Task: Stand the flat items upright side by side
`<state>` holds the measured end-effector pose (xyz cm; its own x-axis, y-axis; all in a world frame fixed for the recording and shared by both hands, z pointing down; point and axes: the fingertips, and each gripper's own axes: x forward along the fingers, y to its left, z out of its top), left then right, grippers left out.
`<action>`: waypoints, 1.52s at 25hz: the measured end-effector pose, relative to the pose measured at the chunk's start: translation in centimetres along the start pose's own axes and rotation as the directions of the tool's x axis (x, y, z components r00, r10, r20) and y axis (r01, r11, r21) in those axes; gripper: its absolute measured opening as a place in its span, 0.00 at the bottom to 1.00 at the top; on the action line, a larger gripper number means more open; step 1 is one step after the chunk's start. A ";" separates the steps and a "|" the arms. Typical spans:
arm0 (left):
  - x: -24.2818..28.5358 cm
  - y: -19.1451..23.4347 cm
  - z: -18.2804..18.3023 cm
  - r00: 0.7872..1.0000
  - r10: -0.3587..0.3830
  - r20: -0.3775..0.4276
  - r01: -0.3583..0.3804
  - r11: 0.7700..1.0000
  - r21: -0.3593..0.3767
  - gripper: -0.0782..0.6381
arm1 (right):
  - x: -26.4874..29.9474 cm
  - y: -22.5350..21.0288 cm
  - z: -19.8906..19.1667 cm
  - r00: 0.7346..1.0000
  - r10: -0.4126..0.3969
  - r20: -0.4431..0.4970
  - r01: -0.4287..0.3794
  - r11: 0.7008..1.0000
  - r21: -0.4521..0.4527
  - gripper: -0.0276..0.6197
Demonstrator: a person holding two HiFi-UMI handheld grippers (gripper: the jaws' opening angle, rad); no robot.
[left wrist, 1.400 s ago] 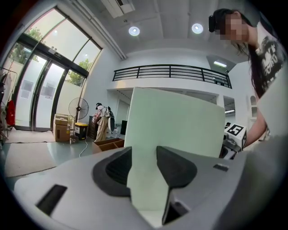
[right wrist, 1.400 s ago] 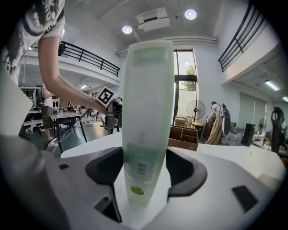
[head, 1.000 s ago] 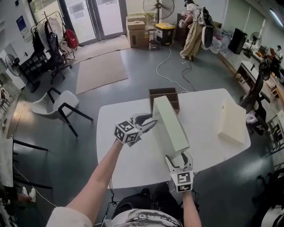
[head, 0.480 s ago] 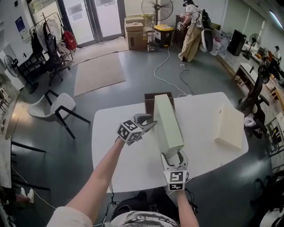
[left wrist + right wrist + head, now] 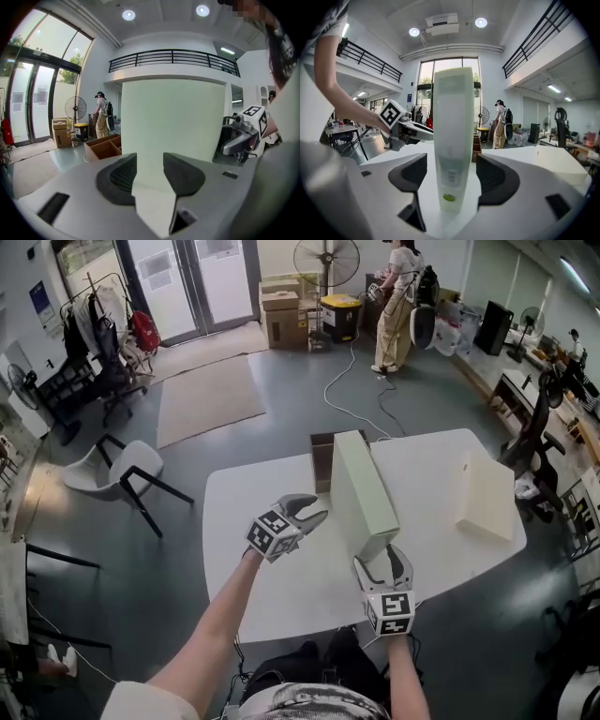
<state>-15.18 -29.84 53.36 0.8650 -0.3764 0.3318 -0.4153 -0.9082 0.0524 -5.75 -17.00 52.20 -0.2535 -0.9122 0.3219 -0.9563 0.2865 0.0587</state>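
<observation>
A pale green box [image 5: 361,488] is stood on its long edge at the middle of the white surface [image 5: 253,493], its far end just beside a brown tray [image 5: 322,457]. Its narrow near end [image 5: 452,140] is seen between the jaws of the right gripper [image 5: 382,563], with a gap left on each side. Its broad face [image 5: 171,122] is met squarely by the left gripper [image 5: 317,514], whose tips are held just beside it; contact cannot be told.

The left forearm is stretched forward from the lower left, and the gripper is turned rightward toward the box. The right gripper is held low at the near edge and pointed away from the person.

The right jaws [image 5: 450,180] are spread wide and nothing is clamped. The left jaws [image 5: 149,171] are parted by a narrower gap, with nothing gripped.

A second, cream box [image 5: 487,495] is laid flat, well apart at the right.
</observation>
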 end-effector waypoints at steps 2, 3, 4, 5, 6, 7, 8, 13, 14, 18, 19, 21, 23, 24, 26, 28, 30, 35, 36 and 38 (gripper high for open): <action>-1.8 -1.3 0.1 1.000 0.003 0.026 -0.002 1.000 -0.011 0.35 | -1.0 0.2 0.0 1.000 -0.004 0.003 0.004 1.000 0.005 0.53; -2.6 -2.0 0.2 0.999 0.003 0.038 -0.002 1.000 -0.015 0.35 | -1.5 0.3 -0.1 1.000 -0.006 0.001 0.006 1.000 0.004 0.53; -3.4 -2.7 0.3 0.999 0.002 0.049 -0.001 1.000 -0.018 0.35 | -1.9 0.5 -0.3 1.000 -0.008 -0.003 0.008 1.000 0.004 0.53; -4.0 -3.5 0.4 0.999 0.000 0.054 0.001 1.000 -0.020 0.35 | -2.3 0.5 -0.5 1.000 -0.012 -0.009 0.012 1.000 0.006 0.53; -4.5 -4.4 0.2 0.999 -0.003 0.054 0.004 1.000 -0.019 0.35 | -2.7 0.6 -0.7 1.000 -0.018 -0.015 0.018 1.000 0.012 0.53; -4.9 -5.2 0.1 0.999 -0.008 0.052 0.009 1.000 -0.015 0.35 | -3.1 0.5 -1.0 1.000 -0.023 -0.020 0.023 1.000 0.021 0.53; -5.2 -6.2 0.0 0.999 -0.015 0.050 0.016 1.000 -0.008 0.35 | -3.5 0.4 -1.2 0.999 -0.028 -0.024 0.029 0.999 0.031 0.53; -5.5 -10.5 0.0 0.997 -0.051 0.052 0.051 0.999 0.004 0.35 | -5.0 -0.5 -2.0 0.999 -0.037 -0.025 0.039 0.996 0.080 0.50; -5.6 -11.3 0.2 0.997 -0.053 0.056 0.053 0.999 0.005 0.35 | -5.3 -0.8 -2.1 0.999 -0.037 -0.023 0.038 0.995 0.087 0.50; -4.9 -14.5 2.0 0.994 -0.064 0.089 0.063 0.998 0.012 0.35 | -6.2 -3.7 -2.2 0.999 -0.052 -0.003 0.052 0.990 0.131 0.47; -4.6 -15.5 2.3 0.993 -0.066 0.095 0.065 0.998 0.009 0.35 | -6.6 -4.6 -2.4 0.998 -0.058 0.003 0.057 0.988 0.146 0.47; -3.8 -17.5 2.6 0.994 -0.063 0.093 0.063 0.998 0.005 0.35 | -7.3 -6.8 -2.8 0.998 -0.064 0.015 0.060 0.984 0.168 0.46; -2.5 -19.6 2.9 0.995 -0.054 0.083 0.053 0.999 0.011 0.35 | -8.0 -9.4 -3.2 0.998 -0.062 0.022 0.057 0.982 0.181 0.46; -1.8 -20.7 3.1 0.996 -0.048 0.080 0.047 0.999 0.011 0.35 | -8.4 -10.7 -3.4 0.998 -0.060 0.025 0.054 0.981 0.185 0.46; -0.1 -22.7 3.6 0.996 -0.036 0.079 0.036 0.999 -0.009 0.35 | -9.2 -13.6 -3.8 0.998 -0.050 0.028 0.043 0.981 0.187 0.46; 2.2 -24.8 4.0 0.997 -0.021 0.075 0.024 0.999 -0.041 0.35 | -10.3 -16.5 -4.6 0.999 -0.029 0.018 0.025 0.984 0.175 0.46; 5.0 -26.9 4.5 0.997 -0.007 0.080 0.013 0.997 -0.075 0.35 | -11.4 -19.5 -5.6 1.000 -0.001 0.000 0.001 0.988 0.156 0.46; 12.3 -30.7 5.4 0.996 0.022 0.090 -0.007 0.988 -0.157 0.35 | -13.2 -26.4 -7.7 0.999 0.043 -0.022 -0.039 0.985 0.169 0.46; 13.3 -31.3 5.6 0.995 0.028 0.093 -0.012 0.984 -0.175 0.35 | -13.5 -27.4 -7.9 0.998 0.049 -0.025 -0.044 0.985 0.168 0.46; 14.8 -32.2 6.3 0.994 0.038 0.103 -0.016 0.979 -0.203 0.35 | -14.0 -29.1 -8.3 0.998 0.053 -0.032 -0.047 0.985 0.165 0.46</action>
<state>12.81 -7.30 50.62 0.8731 -0.4271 0.2351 -0.4777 -0.8458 0.2375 26.79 -10.15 53.85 -0.2993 -0.8857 0.3549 -0.9541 0.2772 -0.1130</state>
